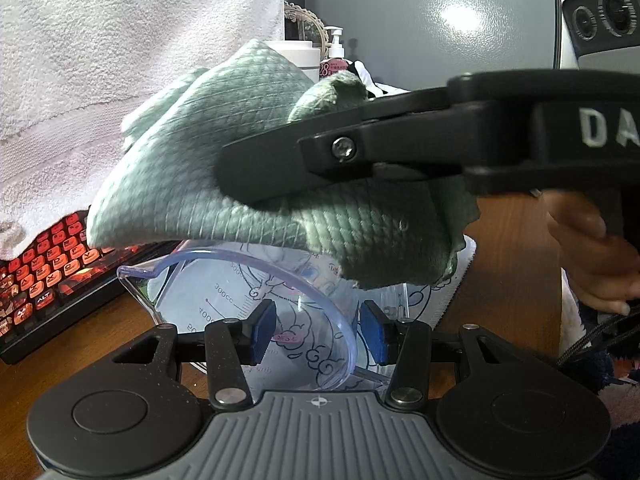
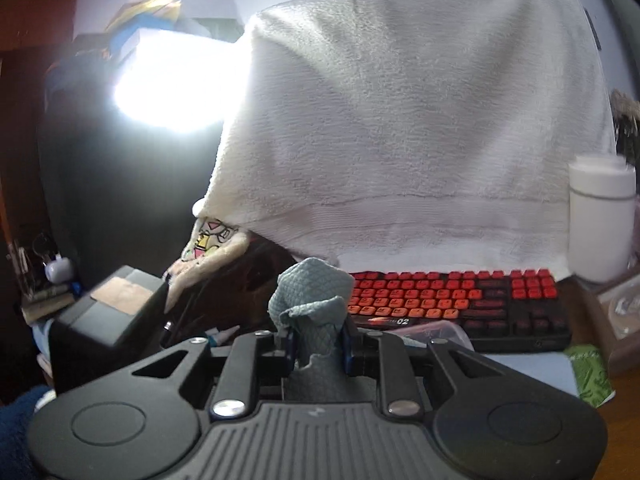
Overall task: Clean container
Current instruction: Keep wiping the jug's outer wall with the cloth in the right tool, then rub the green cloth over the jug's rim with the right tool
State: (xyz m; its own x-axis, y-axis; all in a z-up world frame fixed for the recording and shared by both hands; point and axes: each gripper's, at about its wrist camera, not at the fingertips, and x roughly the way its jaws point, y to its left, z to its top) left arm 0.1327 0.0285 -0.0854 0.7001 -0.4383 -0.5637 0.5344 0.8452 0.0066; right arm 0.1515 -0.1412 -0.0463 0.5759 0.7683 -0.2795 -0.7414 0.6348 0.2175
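A clear plastic measuring cup (image 1: pixel 240 288) with printed graduations sits tilted between the blue pads of my left gripper (image 1: pixel 319 334), which is shut on it near the rim and handle. Just above the cup's mouth hangs a green waffle-weave cloth (image 1: pixel 200 140). My right gripper (image 1: pixel 240 176) reaches in from the right and is shut on that cloth. In the right wrist view the cloth (image 2: pixel 316 292) bunches up between the pads of the right gripper (image 2: pixel 318 344). The cloth hides the far part of the cup.
A keyboard (image 1: pixel 44 276) (image 2: pixel 452 300) with red keys lies on the wooden desk (image 1: pixel 508 260). A white towel (image 2: pixel 400 120) is draped behind it. A white canister (image 2: pixel 600 220) and a pump bottle (image 1: pixel 336 56) stand at the back. A black box (image 2: pixel 108 312) sits at the left.
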